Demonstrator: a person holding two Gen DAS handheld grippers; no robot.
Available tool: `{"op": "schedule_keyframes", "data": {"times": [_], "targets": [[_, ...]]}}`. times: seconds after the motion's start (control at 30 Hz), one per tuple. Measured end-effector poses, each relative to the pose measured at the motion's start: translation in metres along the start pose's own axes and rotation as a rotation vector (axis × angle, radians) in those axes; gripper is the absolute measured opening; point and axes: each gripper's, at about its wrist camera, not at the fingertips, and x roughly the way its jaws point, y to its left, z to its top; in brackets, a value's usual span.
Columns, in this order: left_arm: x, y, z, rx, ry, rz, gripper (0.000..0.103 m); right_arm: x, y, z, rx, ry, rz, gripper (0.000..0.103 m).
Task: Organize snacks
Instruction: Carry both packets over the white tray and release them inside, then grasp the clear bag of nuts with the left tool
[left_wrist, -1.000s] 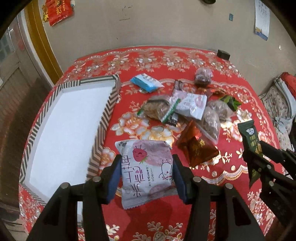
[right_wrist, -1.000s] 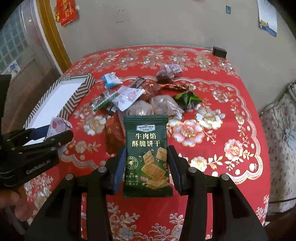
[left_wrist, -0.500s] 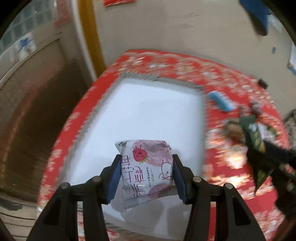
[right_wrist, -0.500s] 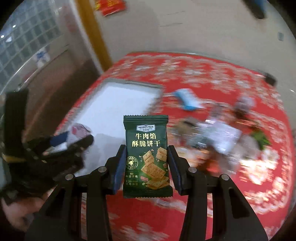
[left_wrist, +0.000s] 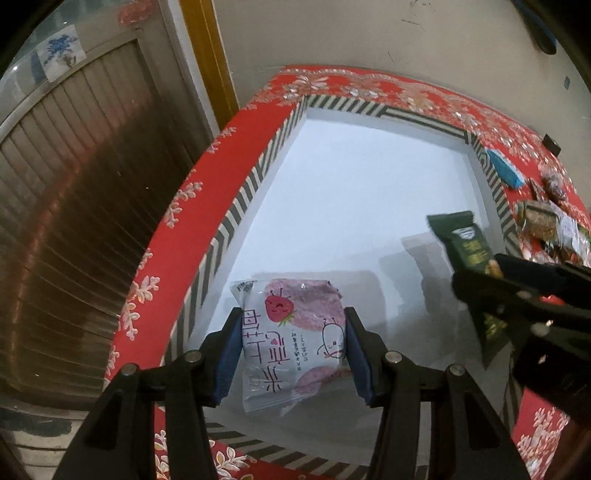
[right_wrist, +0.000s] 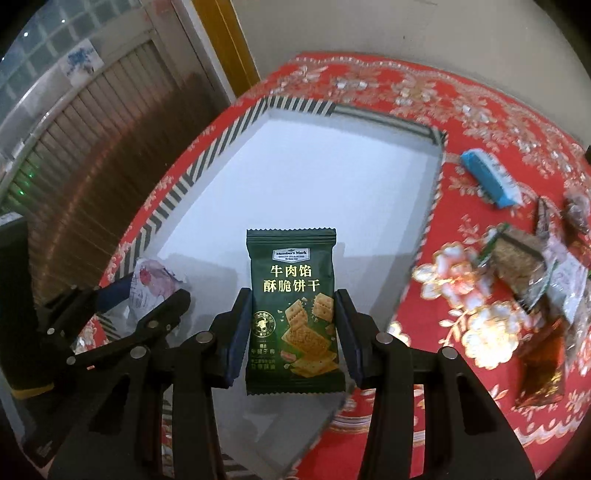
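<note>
My left hand-held gripper (left_wrist: 291, 354) is clamped on a white packet with a strawberry print (left_wrist: 293, 332), its blue pads pressing both side edges, and I hold it above the near part of the white tray (left_wrist: 369, 177). My right hand-held gripper (right_wrist: 293, 332) grips a dark green cracker packet (right_wrist: 293, 310) upright in the same way, also over the tray, toward its near right corner. In the left wrist view the right hand-held gripper and its green packet sit close beside my left one, apart from it.

The tray's white floor is bare from the far wall to where the packets hang. Its striped rim (right_wrist: 207, 162) runs close to the left edge of the desk (left_wrist: 207, 173) with its red flowered cloth. Past the tray's right rim lie the other snacks: a blue packet (right_wrist: 489, 177) just beside the far right corner, then a loose heap of wrapped snacks (right_wrist: 532, 269) farther right.
</note>
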Motion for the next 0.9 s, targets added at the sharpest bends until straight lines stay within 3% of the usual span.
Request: {"op": "schedule_keyframes", "data": {"times": [0.13,0.33,0.4,0.47,0.5,0.53,0.6,0.7,0.9], "targets": [[0.006,0.0,-0.003,0.019,0.012,-0.004,0.055,0.01,0.007,-0.005,-0.002,0.025,-0.023,0.043],[0.01,-0.002,-0.004,0.011,0.037,0.0,0.06,0.008,0.007,-0.007,0.014,0.017,0.017,0.049],[0.009,-0.004,-0.004,0.008,0.038,0.017,0.077,0.004,0.007,-0.007,0.013,-0.001,0.017,0.049],[0.009,-0.006,-0.005,-0.001,0.032,0.036,0.086,0.0,0.006,-0.007,0.018,-0.016,0.022,0.052],[0.009,-0.007,-0.005,-0.005,0.03,0.038,0.087,-0.004,0.004,-0.008,0.025,-0.025,0.025,0.057],[0.009,-0.008,-0.005,-0.008,0.032,0.041,0.087,-0.007,0.002,-0.008,0.031,-0.033,0.029,0.067],[0.009,-0.011,-0.006,-0.018,0.04,0.05,0.087,-0.016,-0.003,-0.01,0.038,-0.075,0.039,0.069],[0.005,-0.016,-0.005,-0.043,0.028,0.057,0.087,-0.033,-0.015,-0.013,0.033,-0.131,0.007,0.069],[-0.022,-0.031,0.003,-0.102,-0.077,0.044,0.089,-0.075,-0.07,-0.033,0.031,-0.239,-0.179,0.07]]}}
